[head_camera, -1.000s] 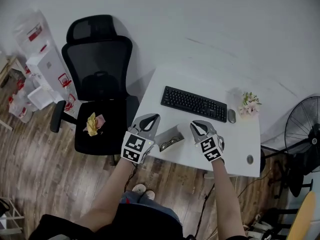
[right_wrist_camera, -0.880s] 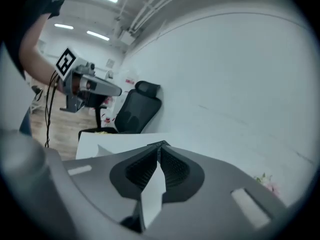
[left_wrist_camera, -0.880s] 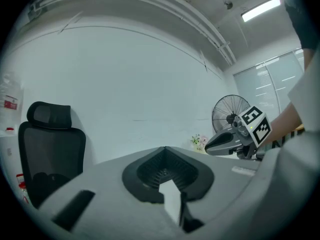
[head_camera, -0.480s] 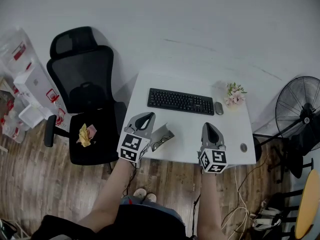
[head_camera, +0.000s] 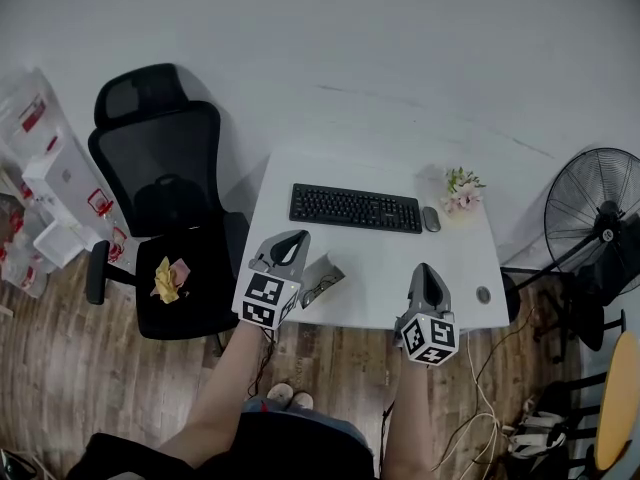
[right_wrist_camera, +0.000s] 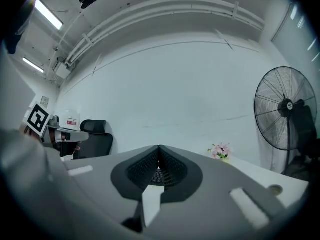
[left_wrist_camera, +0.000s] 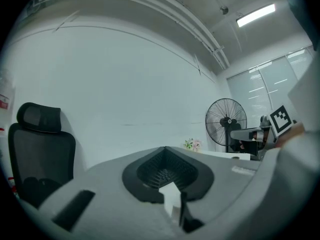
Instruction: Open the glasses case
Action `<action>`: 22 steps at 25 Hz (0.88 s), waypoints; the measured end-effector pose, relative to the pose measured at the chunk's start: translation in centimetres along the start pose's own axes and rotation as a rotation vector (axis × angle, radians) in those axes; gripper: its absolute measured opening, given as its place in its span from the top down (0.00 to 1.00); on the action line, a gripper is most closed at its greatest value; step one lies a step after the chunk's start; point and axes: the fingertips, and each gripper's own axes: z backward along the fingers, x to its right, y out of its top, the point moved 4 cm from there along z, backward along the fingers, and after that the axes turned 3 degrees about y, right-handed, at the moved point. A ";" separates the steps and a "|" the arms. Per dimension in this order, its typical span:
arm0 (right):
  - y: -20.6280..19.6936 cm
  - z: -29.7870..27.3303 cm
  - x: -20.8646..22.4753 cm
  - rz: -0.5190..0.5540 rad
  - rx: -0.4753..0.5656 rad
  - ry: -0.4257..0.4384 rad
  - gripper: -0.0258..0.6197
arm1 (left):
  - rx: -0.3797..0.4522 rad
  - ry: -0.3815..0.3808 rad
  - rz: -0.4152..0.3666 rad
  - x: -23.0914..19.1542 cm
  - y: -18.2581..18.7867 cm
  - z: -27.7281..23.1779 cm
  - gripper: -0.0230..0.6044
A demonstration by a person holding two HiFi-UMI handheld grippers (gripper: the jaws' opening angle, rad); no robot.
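**Case is open, both claws shut on nothing**

Quick rundown from the head view. The glasses case (head_camera: 322,274) sits on the white desk (head_camera: 380,268), close to the front edge and toward the desk's left end. Its lid is tipped up, so it's open. There's something dark inside, too small for me to call.

The left gripper (head_camera: 296,236) is just beside the case, at the case's 9 o'clock. I can't tell from up there whether it actually brushes the case. In the left gripper view its 2 jaws meet at the tips, with only the hollow ring of ribbed pads behind them. Nothing is pinched, so it's closed and empty.

The right gripper (head_camera: 425,268) is at roughly 4 o'clock from the case and clearly apart from it. Its tips are over the desk's front edge, and its marker cube (head_camera: 430,338) hangs out over the wood floor (head_camera: 120,388). The right gripper view shows the 2 jaws pressed together along a thin seam with nothing caught in it. Closed and empty too.

Other stuff around:
- A black keyboard (head_camera: 355,208) is at 1 o'clock from the case.
- A mouse (head_camera: 431,218) is at the keyboard's 3 o'clock, with pink flowers (head_camera: 460,190) at the mouse's 1 o'clock.
- A small round thing (head_camera: 484,294) lies on the desk at 3 o'clock from the right gripper.
- A black office chair (head_camera: 165,188) stands at the desk's 9 o'clock, with a yellow crumpled thing (head_camera: 165,278) on its seat.
- A standing fan (head_camera: 595,233) is at the desk's 3 o'clock.
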 end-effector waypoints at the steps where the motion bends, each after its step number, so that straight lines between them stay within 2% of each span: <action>1: -0.1 0.1 0.0 -0.007 0.000 -0.003 0.94 | 0.002 -0.002 0.001 0.0 0.0 0.0 0.95; 11: -0.4 1.1 0.2 -0.026 -0.015 -0.021 0.94 | 0.004 -0.014 0.002 0.5 0.2 -0.2 0.95; 22: -0.6 0.9 -0.4 -0.020 -0.023 -0.004 0.94 | 0.002 -0.014 -0.001 0.7 0.2 -0.2 0.95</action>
